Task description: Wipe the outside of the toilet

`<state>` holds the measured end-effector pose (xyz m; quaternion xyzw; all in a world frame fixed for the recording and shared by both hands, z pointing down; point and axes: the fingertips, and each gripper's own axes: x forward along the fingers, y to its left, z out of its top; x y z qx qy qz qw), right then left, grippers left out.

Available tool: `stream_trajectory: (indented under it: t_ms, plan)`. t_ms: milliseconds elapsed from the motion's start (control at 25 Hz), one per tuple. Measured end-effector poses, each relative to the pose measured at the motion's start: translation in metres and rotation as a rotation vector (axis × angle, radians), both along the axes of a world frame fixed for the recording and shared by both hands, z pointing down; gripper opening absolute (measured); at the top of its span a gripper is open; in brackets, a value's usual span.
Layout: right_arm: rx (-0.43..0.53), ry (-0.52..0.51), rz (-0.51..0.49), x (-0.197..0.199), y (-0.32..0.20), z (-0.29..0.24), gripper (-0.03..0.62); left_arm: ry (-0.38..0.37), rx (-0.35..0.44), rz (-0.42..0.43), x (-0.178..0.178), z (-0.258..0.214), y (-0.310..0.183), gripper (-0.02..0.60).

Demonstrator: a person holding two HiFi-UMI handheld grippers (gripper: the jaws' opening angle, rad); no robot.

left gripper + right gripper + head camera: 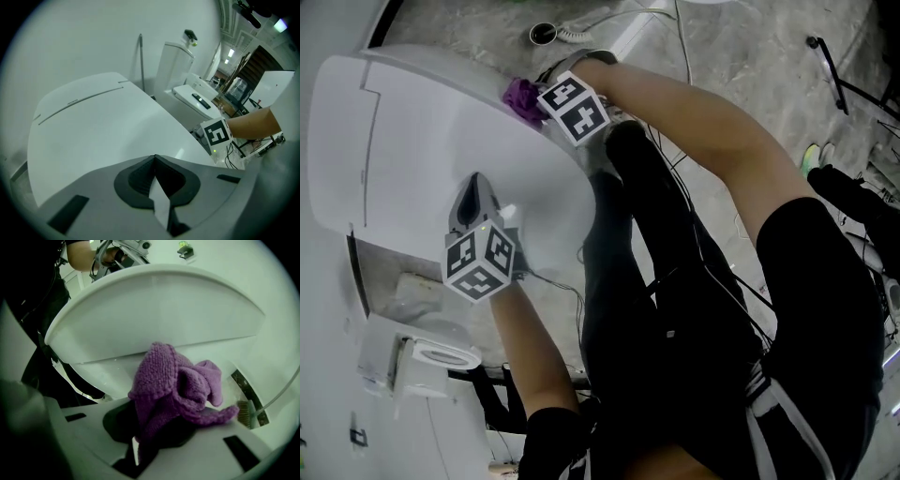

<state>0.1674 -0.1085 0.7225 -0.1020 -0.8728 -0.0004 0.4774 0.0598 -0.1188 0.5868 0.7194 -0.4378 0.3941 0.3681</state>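
Observation:
The white toilet's shut lid [431,141] fills the left of the head view. My left gripper [475,183] rests on top of that lid [103,122], shut, with nothing between its fingers [154,161]. My right gripper [546,101] is at the lid's far edge, shut on a purple knitted cloth [522,97]. In the right gripper view the cloth [176,383] bunches out of the jaws and presses against the bowl's outer wall [108,371], just under the lid's rim [154,305]. The cloth hides the right fingertips.
The person's legs in black shorts [722,328] stand right beside the toilet. Cables and a round floor drain [543,34] lie on the grey floor. A toilet brush [246,411] sits low by the bowl. Other white toilets [187,89] stand against the wall behind.

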Motion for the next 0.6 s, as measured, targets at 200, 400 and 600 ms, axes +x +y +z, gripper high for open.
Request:
stream_trajectory:
  t_ms: [200,400,600]
  plan:
    - [0.000,-0.004,0.059,0.013,0.045,0.001,0.074,0.010,-0.001,0.060,0.024,0.000,0.025,0.008]
    - [0.002,-0.007,0.120,0.023,0.085,-0.004,0.074,0.013,-0.007,0.089,0.037,-0.002,0.054,0.008]
    - [-0.007,-0.024,0.186,0.026,0.130,-0.013,0.074,0.018,-0.013,0.097,0.050,-0.004,0.090,0.008]
